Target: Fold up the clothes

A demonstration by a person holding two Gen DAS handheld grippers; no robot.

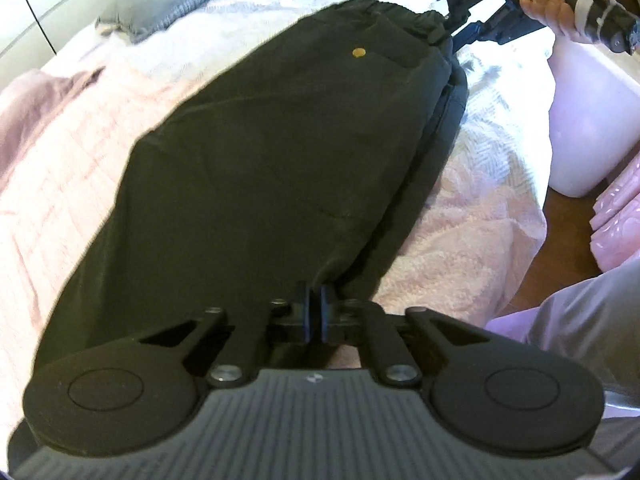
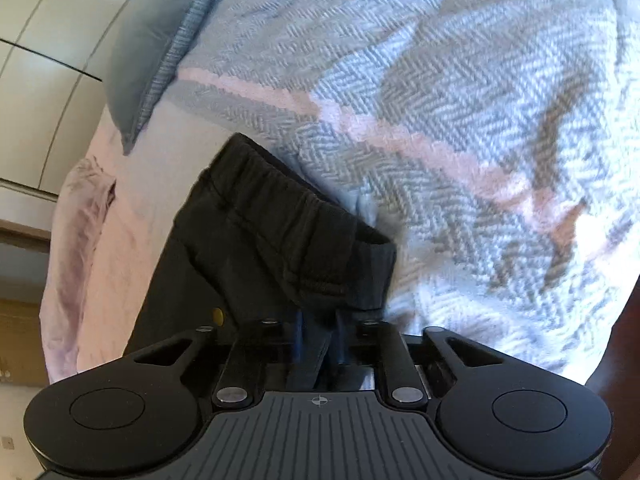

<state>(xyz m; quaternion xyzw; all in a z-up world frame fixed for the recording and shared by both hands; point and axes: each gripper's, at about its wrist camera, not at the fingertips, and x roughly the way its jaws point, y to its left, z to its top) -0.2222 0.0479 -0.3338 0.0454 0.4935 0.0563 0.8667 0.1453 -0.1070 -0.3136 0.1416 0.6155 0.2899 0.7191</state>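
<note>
Both tongs [image 1: 315, 300] [image 2: 318, 320] clamped on blk trousers [image 1: 280, 152]

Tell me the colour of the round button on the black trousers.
Mustard yellow button, clearest in the left wrist view.

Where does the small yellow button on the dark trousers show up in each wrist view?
Left wrist view: the yellow button sits high, right of centre, on the dark trousers just below the elastic waistband.
Right wrist view: the yellow button peeks out low, left of centre, beside the gripper linkage, under the bunched waistband.
Shared landmark: the grey pillow, upper left in both.
</note>
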